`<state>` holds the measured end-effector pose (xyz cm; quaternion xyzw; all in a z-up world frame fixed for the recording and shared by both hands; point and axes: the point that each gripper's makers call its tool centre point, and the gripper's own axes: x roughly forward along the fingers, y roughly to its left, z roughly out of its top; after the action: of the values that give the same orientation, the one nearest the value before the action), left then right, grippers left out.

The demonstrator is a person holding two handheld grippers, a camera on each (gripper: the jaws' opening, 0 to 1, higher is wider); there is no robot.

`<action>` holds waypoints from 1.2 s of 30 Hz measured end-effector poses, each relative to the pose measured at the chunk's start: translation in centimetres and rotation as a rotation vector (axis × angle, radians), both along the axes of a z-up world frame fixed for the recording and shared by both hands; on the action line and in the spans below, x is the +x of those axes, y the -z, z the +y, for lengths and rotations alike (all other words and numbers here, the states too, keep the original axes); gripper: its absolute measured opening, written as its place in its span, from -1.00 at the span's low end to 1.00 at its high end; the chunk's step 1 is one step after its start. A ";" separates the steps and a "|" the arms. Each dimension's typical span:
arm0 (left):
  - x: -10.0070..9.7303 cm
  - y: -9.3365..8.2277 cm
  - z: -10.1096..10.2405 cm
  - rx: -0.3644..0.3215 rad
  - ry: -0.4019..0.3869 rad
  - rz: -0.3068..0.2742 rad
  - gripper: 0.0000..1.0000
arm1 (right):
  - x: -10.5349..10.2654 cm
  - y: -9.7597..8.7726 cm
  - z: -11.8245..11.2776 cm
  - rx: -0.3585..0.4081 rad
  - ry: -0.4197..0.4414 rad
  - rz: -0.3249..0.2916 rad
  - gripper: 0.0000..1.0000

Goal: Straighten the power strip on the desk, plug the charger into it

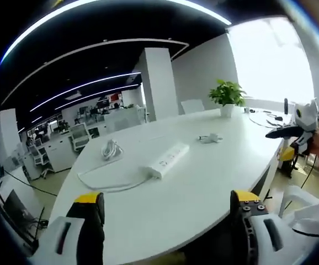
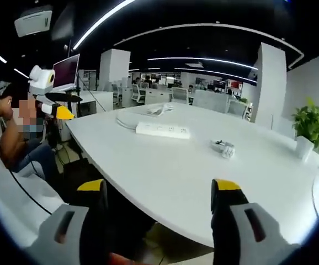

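Jaws on both grippers spread wide, nothing between them: left gripper (image 1: 168, 212) and right gripper (image 2: 159, 201) both hover off the near edge of the table (image 1: 203, 182), well apart from everything on it. Task looks unstarted.

Big white table carries it all. Power strip (image 1: 168, 159) lies near the middle, skewed against the table edges, so straightening is still to do (its cord (image 1: 105, 182) loops away toward the left end into a coiled bundle). In the right gripper view the strip (image 2: 162, 130) sits toward the far left part of the table. Charger (image 1: 209, 138) lies loose on the bare top, apart from the strip, toward the end with the potted plant (image 1: 227, 97); in the right gripper view it is (image 2: 223, 147) nearer the middle. Not plugged in.

Hard to make out: charger is small and blurred, prongs and cable unreadable. Socket faces on the strip too small to count. Right gripper peeks in at the right of the left gripper view (image 1: 298, 128), partly cut off.
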<state>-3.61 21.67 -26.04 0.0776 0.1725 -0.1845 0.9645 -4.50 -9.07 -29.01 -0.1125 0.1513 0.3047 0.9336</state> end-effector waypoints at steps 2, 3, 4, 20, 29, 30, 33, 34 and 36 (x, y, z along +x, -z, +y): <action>0.4 -0.2 -0.2 -0.006 0.008 0.002 0.90 | 0.0 -0.3 0.1 0.034 -0.002 0.005 0.54; 0.5 -0.3 -0.4 -0.007 0.019 -0.002 0.90 | -0.1 -0.5 0.2 0.059 -0.008 0.006 0.52; 0.7 -0.5 -0.7 -0.010 0.027 -0.006 0.90 | -0.1 -0.7 0.2 0.084 -0.010 0.007 0.51; 5.8 -0.8 -1.9 -0.019 0.090 -0.012 0.88 | 0.4 -0.3 -1.1 0.032 0.035 -0.003 0.52; 7.2 -0.5 -2.7 -0.051 0.108 -0.008 0.87 | 0.6 -0.4 -0.7 0.062 0.028 -0.002 0.51; 7.5 -0.4 -2.5 -0.050 0.110 -0.008 0.87 | 0.6 -0.4 -0.7 0.061 0.027 -0.001 0.51; 8.2 0.0 -2.1 -0.035 0.106 -0.002 0.84 | 0.7 -0.4 -0.7 0.066 0.030 -0.001 0.51; 8.4 0.3 -2.2 -0.025 0.120 0.006 0.77 | 0.7 -0.4 -0.7 0.064 0.031 0.000 0.51; 8.9 0.6 -2.4 -0.024 0.147 0.016 0.66 | 0.7 -0.3 -0.7 0.060 0.031 0.002 0.51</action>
<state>5.25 19.24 -26.65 0.0768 0.1716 -0.2573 0.9478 -3.79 -9.80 -28.67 -0.0821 0.1447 0.2949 0.9409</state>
